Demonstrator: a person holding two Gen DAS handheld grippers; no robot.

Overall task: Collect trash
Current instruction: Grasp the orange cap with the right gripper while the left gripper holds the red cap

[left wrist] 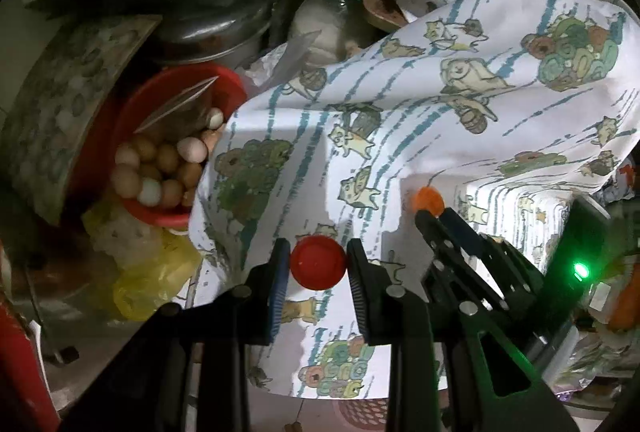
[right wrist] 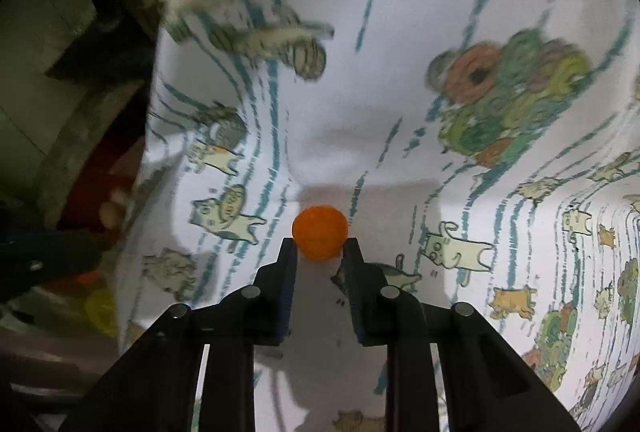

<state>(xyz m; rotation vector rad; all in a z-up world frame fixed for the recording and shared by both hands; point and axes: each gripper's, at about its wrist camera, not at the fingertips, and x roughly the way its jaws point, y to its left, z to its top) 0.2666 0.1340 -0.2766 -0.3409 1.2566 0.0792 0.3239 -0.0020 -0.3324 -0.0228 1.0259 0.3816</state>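
At the far left a red bowl (left wrist: 132, 136) full of eggs (left wrist: 160, 168) stood beside the cat-printed cloth (left wrist: 460, 112), with a yellow plastic bag (left wrist: 148, 280) in front of it. The left gripper (left wrist: 318, 268) had its jaws closed narrowly on a red bottle cap (left wrist: 318, 267), both pads pressed on its sides, just above the cloth. Further right, the right gripper (right wrist: 319, 246) held a small orange cap (right wrist: 320, 234) on the cloth; its jaws were only a little open and the tips touched the cap on both sides
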